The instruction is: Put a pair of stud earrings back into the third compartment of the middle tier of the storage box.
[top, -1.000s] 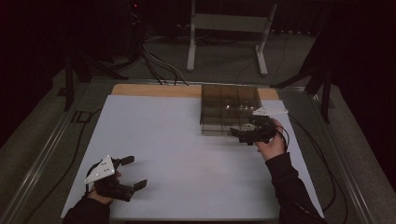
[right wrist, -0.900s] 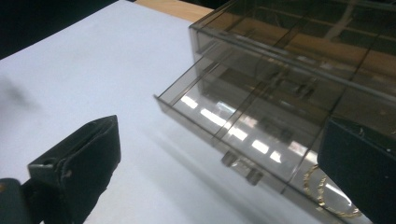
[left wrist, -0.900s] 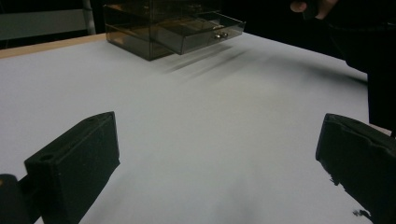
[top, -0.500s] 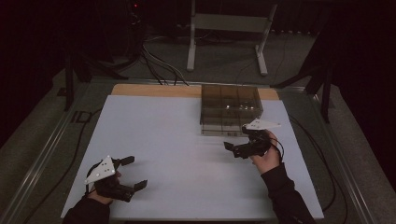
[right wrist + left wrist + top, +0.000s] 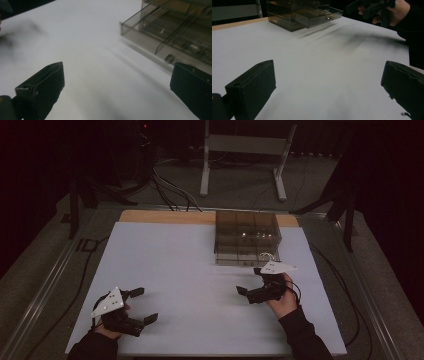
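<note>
A smoked clear drawer box (image 5: 246, 237) stands at the far right of the white table (image 5: 200, 270). A low drawer (image 5: 322, 15) with a small knob sticks out a little toward me. My right gripper (image 5: 248, 281) is open, held just above the table a short way in front of the box, with nothing between its jaws. In the right gripper view the right gripper (image 5: 117, 72) has the box's drawers (image 5: 175, 32) ahead at its right. My left gripper (image 5: 145, 305) is open and empty at the near left. The left gripper (image 5: 328, 72) faces bare table.
A wooden strip (image 5: 165, 216) runs along the table's far edge. Beyond it stand a metal stand (image 5: 245, 145) and cables (image 5: 170, 190) on the floor. Metal rails (image 5: 45, 290) flank the table. The other hand with its gripper (image 5: 372, 6) appears far off in the left gripper view.
My right gripper has drawn back from the drawer box, toward me and to the left. The left gripper has stayed in place.
</note>
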Demonstrator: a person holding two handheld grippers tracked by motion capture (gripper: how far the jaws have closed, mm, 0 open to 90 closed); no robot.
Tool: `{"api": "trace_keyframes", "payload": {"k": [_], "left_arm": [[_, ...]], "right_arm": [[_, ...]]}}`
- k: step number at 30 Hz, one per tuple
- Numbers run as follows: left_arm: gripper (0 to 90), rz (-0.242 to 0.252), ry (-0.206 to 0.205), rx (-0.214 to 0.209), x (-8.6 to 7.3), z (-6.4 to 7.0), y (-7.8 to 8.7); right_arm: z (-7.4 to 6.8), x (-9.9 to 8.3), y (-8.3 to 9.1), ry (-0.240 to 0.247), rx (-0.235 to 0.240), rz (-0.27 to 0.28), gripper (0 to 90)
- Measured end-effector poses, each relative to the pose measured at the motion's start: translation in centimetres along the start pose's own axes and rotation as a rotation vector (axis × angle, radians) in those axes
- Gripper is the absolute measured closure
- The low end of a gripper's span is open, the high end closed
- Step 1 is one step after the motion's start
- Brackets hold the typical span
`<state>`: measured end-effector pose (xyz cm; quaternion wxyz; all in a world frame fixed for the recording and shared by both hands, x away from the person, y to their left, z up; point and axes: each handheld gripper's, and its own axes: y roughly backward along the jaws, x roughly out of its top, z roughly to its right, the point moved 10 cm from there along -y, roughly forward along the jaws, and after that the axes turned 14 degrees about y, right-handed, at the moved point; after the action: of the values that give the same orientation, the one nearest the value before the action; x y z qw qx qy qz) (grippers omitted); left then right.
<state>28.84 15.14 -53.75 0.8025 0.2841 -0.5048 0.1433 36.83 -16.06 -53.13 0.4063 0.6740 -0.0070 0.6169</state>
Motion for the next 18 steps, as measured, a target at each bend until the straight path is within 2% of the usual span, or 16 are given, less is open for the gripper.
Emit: {"api": "trace_keyframes", "payload": {"k": [6, 18], "left_arm": [[0.6, 0.000, -0.002, -0.004, 0.0, 0.1, 0.0], [0.6, 0.001, 0.000, -0.013, 0.0, 0.2, 0.0]], "right_arm": [[-0.8, -1.7, 0.1, 0.008, 0.010, -0.012, 0.0], [-1.0, -4.0, 1.4, 0.022, -0.006, -0.013, 0.0]]}}
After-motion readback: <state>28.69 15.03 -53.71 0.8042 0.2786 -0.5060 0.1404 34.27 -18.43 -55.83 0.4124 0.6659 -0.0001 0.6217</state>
